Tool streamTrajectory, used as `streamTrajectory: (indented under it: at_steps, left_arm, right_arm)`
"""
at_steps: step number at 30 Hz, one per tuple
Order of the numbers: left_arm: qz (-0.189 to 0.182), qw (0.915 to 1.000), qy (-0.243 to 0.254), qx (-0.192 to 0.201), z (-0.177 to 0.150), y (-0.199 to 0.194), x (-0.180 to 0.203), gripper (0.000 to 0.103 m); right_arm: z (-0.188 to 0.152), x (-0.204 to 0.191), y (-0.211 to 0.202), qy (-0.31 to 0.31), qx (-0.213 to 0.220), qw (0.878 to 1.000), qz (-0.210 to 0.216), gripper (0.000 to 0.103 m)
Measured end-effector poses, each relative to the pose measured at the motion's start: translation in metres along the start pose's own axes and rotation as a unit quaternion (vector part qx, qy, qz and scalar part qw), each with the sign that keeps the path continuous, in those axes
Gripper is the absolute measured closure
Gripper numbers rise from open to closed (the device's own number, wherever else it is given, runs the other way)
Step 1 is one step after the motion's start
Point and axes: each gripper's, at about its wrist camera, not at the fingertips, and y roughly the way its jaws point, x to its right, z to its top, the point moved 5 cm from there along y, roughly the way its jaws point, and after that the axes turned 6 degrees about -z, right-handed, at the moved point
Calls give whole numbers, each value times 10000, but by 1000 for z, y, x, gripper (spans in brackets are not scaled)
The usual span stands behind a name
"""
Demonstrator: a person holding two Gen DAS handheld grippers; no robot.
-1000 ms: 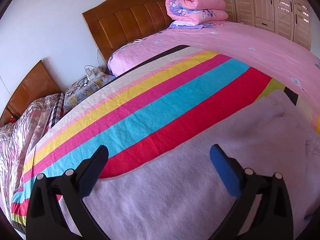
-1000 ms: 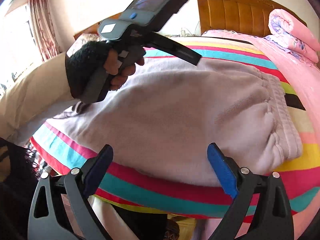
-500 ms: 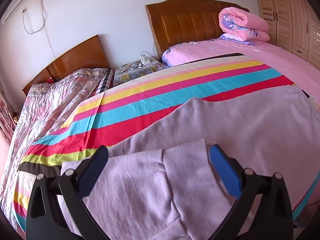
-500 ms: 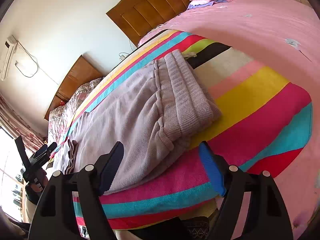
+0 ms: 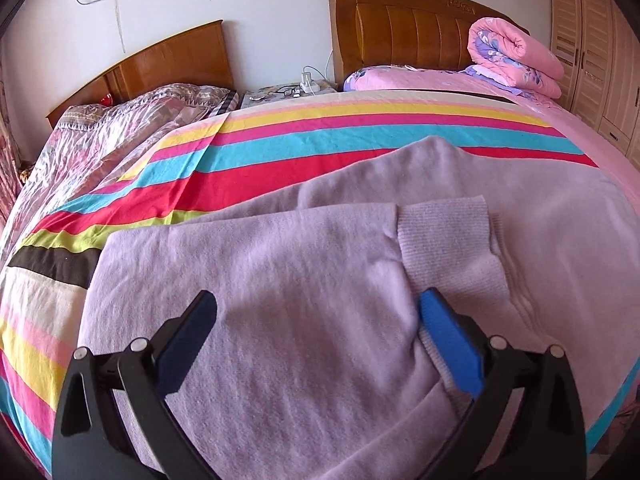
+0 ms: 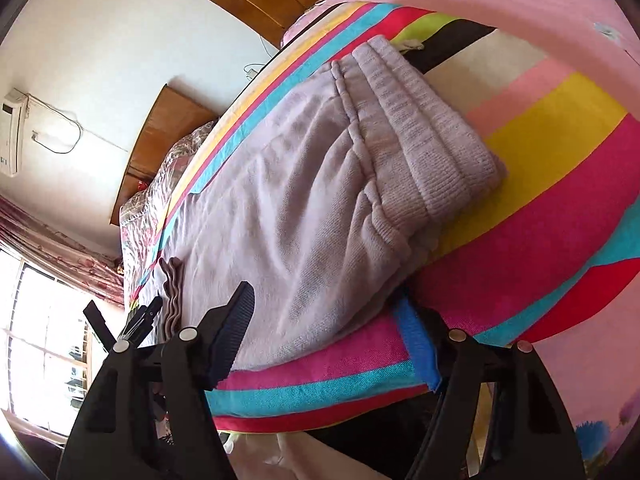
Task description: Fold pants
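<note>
Light lilac fleece pants (image 5: 304, 272) lie on a striped blanket (image 5: 280, 148) on the bed. One leg is folded back, its ribbed cuff (image 5: 444, 236) lying on top. My left gripper (image 5: 316, 320) is open, just above the folded leg, with the cloth under its fingers. In the right wrist view the pants (image 6: 304, 200) lie with the ribbed waistband (image 6: 424, 136) at the upper right. My right gripper (image 6: 324, 328) is open at the pants' near edge by the bed's edge. The left gripper (image 6: 136, 320) shows at the cuff end.
A rolled pink quilt (image 5: 516, 56) sits by the wooden headboard (image 5: 404, 36). A second bed with a patterned cover (image 5: 104, 136) is to the left, a nightstand with glasses and a charger (image 5: 288, 90) between. Wardrobes (image 5: 592, 56) stand on the right. A window (image 6: 44, 340) is beside the bed.
My left gripper has swung left and down over the folded leg and cuff. My right gripper has turned from the pants' middle to the near edge by the waistband and dropped closer.
</note>
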Motion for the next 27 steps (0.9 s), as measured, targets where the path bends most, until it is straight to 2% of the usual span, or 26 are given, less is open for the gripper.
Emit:
streamTrajectory:
  at_steps: [4,6,8,10,11,14,16,17,18,19,21,23,25,27]
  left_arm:
    - [-133,9999,-61,-79,0,5,-3,1]
    - [-114,9999,-46,-75,0,5,-1,1]
    - [-98,9999,-25,-86,0,6,0,1]
    - [-91,9999,-28,-100,0,7,0,1]
    - [-95,9999,-35,-107,0,7,-1,1]
    - [-79,9999,-38,-111,1,7,1,1]
    - [-61,9999,-26,-121,1,8,1,1]
    - [-60,9999,-28,-130,2,7,1,1]
    - [-68,9999,-37,-151,2,7,0,1]
    - [-87,9998,-63,-188,3,6,0,1]
    - [-157,9996,-111,-213,8,1,0,1]
    - [-293,9994,-92,-137,13,-11,5,1]
    - [-532,9986,-29,-21,19,-25,16,1]
    - [-583,9981,191,80,23,-34,33,1]
  right_arm:
    - [13,16,-1,781,559,9949,311,34]
    - [12,15,0,844,724,9933,324,33]
    - [7,-3,6,189,442,9987,157,33]
    - [-2,-21,13,-454,-33,9986,260,31]
    - [-1,-23,12,-547,-1,9984,148,33]
    - [14,-6,7,154,495,9987,29,38]
    - [20,1,9,666,814,9943,149,34]
    - [20,-2,11,683,892,9936,147,31]
    - [18,-10,13,461,876,9951,1,32]
    - [18,-15,15,224,871,9957,-198,35]
    - [16,-11,15,348,883,9951,-269,69]
    - [16,1,13,615,926,9937,-137,73]
    - [15,5,13,648,960,9932,-92,74]
    - [15,5,12,655,1050,9923,-70,74]
